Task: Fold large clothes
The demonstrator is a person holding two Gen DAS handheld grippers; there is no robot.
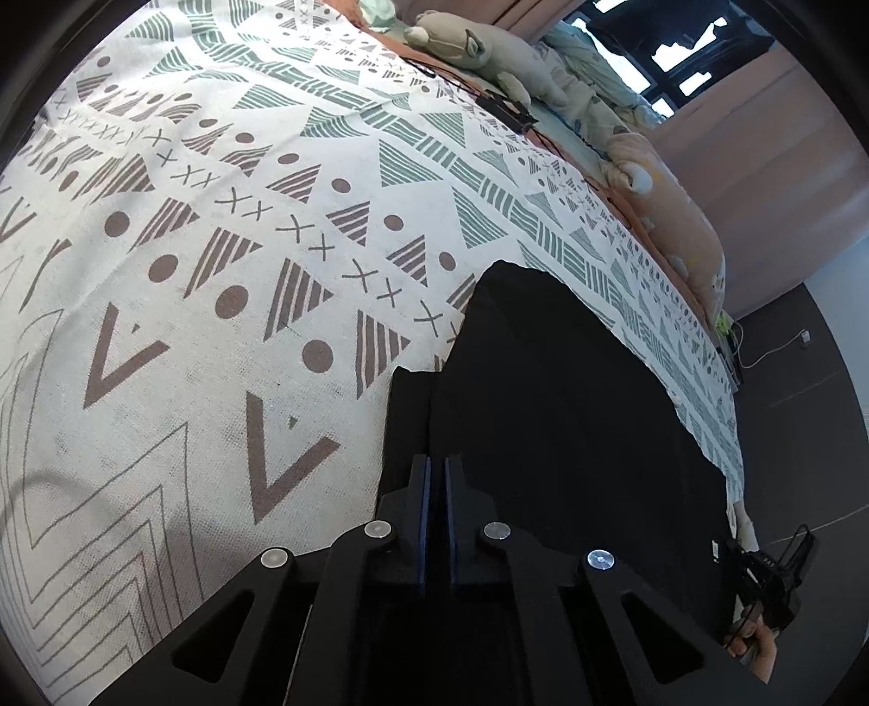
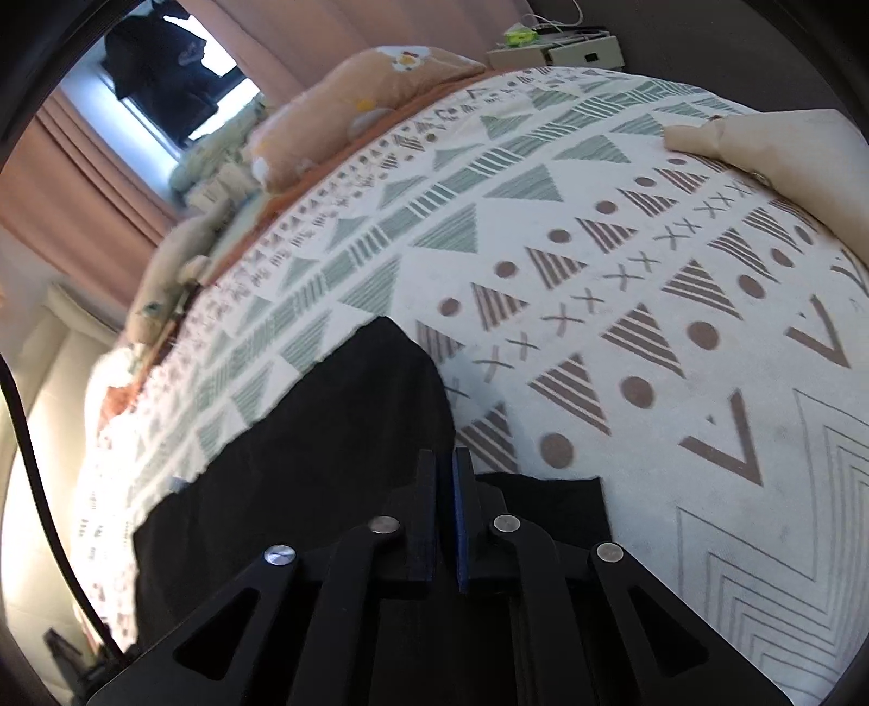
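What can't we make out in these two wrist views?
- Left wrist: black garment near edge hidden by left gripper; cloth between the fingers unreadable, black on black.
- Right wrist: same at right gripper; garment's full shape cut off.
- Right wrist: beige cloth runs out of frame.

The bed point(image 1: 217, 271) wears a patterned cover – on it lies a black garment point(image 1: 570, 391), plush toys point(image 1: 478, 49) beyond it, a beige cloth point(image 2: 787, 157) further off.
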